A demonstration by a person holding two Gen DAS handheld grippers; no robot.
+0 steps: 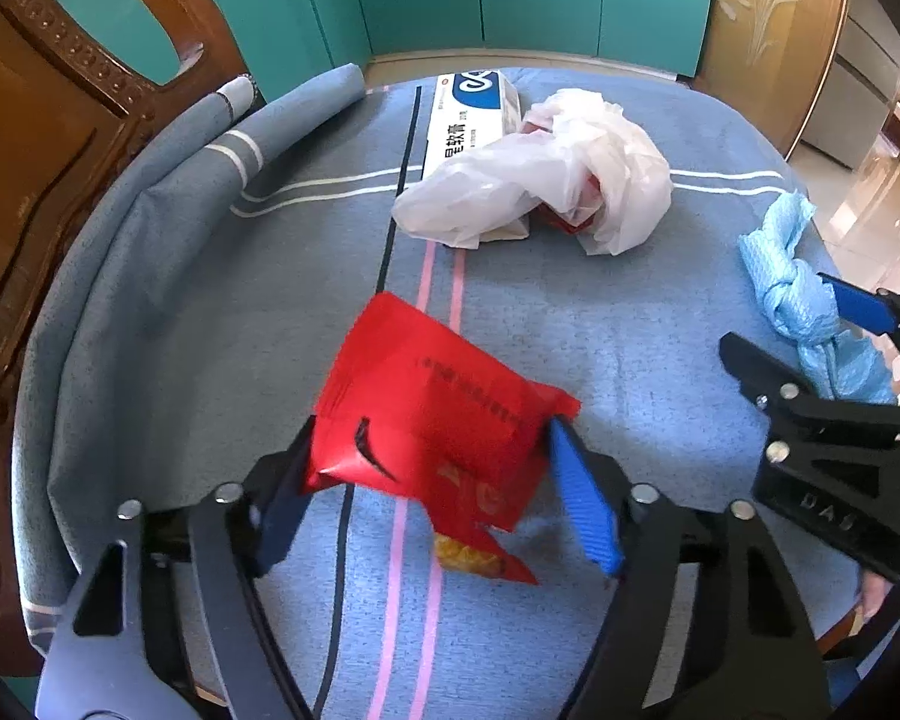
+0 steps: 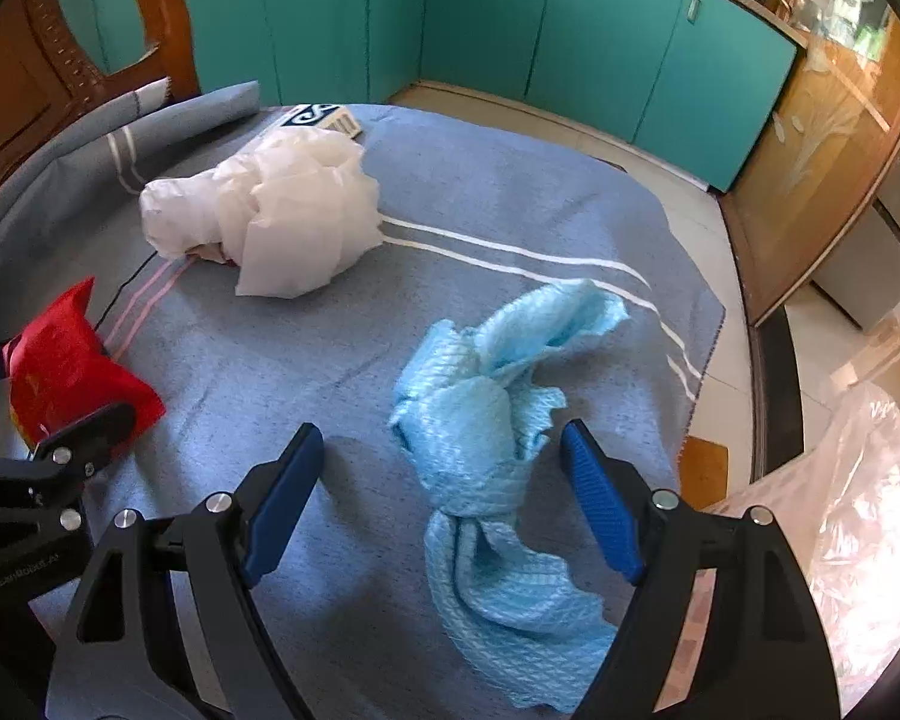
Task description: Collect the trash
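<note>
Left tongs (image 1: 432, 480) pinching red wrapper (image 1: 426, 414), right tongs (image 2: 444, 504) open astride blue cloth (image 2: 486, 420).

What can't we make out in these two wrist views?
- White plastic bag: contents hidden by its folds in both views; only red bits show.
- Box behind it: partly covered by the bag in the left view, nearly all hidden in the right.
- Red packet: print blurred in the left view; underside hidden.
- Clear plastic: cut off by the right view's edge.
- Blue cloth: lower end behind the right gripper.
</note>
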